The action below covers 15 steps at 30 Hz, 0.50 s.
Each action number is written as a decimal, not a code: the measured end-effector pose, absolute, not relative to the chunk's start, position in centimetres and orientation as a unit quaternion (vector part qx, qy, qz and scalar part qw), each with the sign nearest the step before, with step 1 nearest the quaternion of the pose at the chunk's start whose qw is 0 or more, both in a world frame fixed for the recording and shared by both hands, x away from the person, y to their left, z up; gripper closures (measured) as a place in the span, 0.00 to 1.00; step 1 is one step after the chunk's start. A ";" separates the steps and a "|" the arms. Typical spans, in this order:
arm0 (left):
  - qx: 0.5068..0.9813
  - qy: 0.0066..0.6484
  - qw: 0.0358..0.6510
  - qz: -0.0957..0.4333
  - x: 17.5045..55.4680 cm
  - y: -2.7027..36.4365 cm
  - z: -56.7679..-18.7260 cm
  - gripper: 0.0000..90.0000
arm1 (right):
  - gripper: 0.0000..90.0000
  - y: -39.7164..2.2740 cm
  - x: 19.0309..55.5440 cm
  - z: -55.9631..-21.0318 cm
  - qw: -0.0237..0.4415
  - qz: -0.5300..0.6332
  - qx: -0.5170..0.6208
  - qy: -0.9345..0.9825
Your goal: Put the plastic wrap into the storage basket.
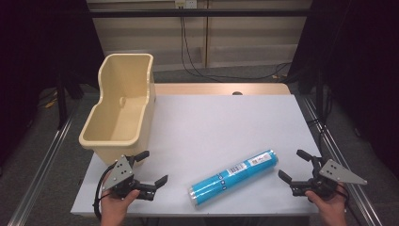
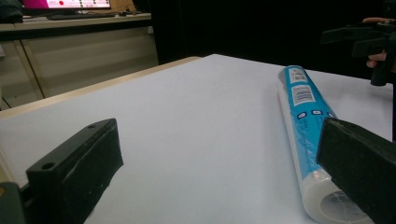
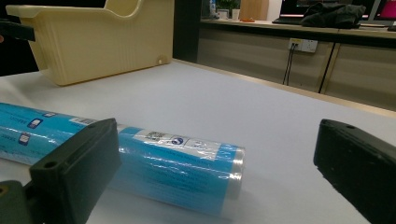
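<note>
- My left gripper (image 1: 154, 168) sits at the near left corner of the table (image 1: 226, 122), jaws spread wide and holding nothing, just in front of the bin's near wall.
- My right gripper (image 1: 292, 165) is at the near right edge, jaws also wide apart and empty.
- 1 blue roll (image 1: 233, 179) in clear wrap lies flat between my 2 grippers, touching neither, slanting from near left to far right.
- In the left gripper view the roll (image 2: 306, 122) runs beside my right-hand jaw, its open end nearest.
- The cream bin (image 1: 121, 107) stands upright and empty at the left edge, well apart from the roll.
</note>
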<state>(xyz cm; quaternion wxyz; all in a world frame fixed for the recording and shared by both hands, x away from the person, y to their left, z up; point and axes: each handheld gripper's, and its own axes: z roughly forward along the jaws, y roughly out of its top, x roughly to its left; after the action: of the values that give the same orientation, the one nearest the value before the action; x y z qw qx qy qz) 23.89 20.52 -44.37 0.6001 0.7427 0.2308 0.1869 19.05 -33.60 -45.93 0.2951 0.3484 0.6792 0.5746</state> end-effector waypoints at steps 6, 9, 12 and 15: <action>0.744 0.227 0.601 0.183 24.0 20.1 -44.3 0.00 | 0.00 -33.7 19.0 -45.9 0.296 0.575 0.349 0.678; 0.744 0.226 0.601 0.184 24.0 19.9 -44.3 0.00 | 0.00 -33.7 18.9 -45.9 0.296 0.574 0.347 0.680; 0.743 0.225 0.603 0.182 24.1 19.6 -44.1 0.00 | 0.00 -33.7 18.9 -45.9 0.297 0.574 0.348 0.679; 0.747 0.220 0.601 0.181 24.3 19.0 -44.0 0.00 | 0.00 -33.7 18.9 -45.9 0.296 0.575 0.348 0.679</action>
<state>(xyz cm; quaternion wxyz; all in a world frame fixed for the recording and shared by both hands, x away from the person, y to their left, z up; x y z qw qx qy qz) 24.30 19.01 -43.97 0.6008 0.7469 0.2200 0.1813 18.94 -33.68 -45.91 0.2960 0.3477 0.6792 0.5746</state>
